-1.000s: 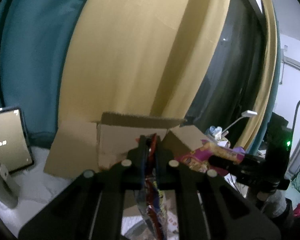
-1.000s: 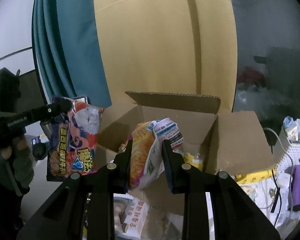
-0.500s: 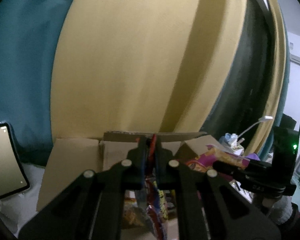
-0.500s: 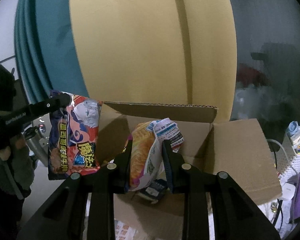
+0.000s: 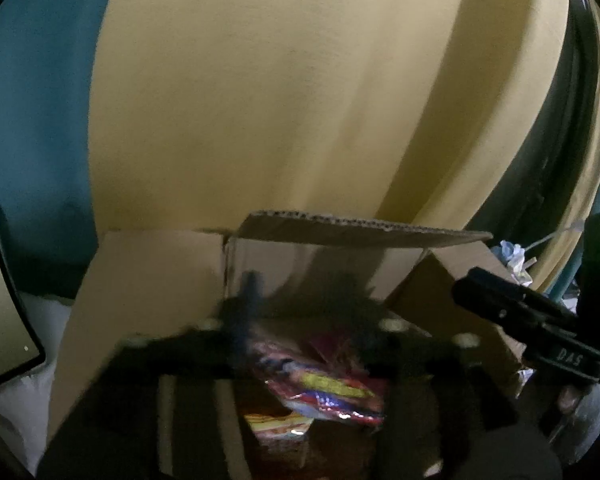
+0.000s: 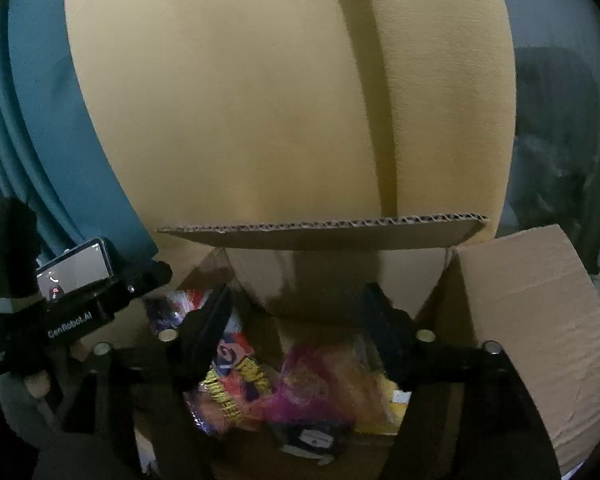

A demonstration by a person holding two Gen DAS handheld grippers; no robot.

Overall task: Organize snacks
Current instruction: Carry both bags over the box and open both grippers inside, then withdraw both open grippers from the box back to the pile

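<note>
An open cardboard box [image 5: 148, 280] [image 6: 532, 312] stands in front of both grippers, flaps spread. My left gripper [image 5: 304, 312] is open and empty above the box, blurred; a red and blue snack bag [image 5: 320, 384] lies in the box below it. My right gripper [image 6: 296, 312] is open and empty over the box; an orange and pink snack bag [image 6: 320, 388] and a red and blue bag [image 6: 236, 372] lie inside beneath it. The left gripper [image 6: 80, 312] shows at the left of the right wrist view, the right gripper [image 5: 540, 328] at the right of the left wrist view.
A yellow curtain [image 6: 280, 100] and a teal curtain [image 5: 32, 120] hang behind the box. A tablet screen [image 5: 0, 300] stands at the left. A dark window [image 6: 560, 120] is at the right. Several other packets lie in the box bottom [image 6: 312, 436].
Both grippers moved forward over the box and opened. The red and blue bag dropped from the left gripper and the orange bag from the right gripper into the box.
</note>
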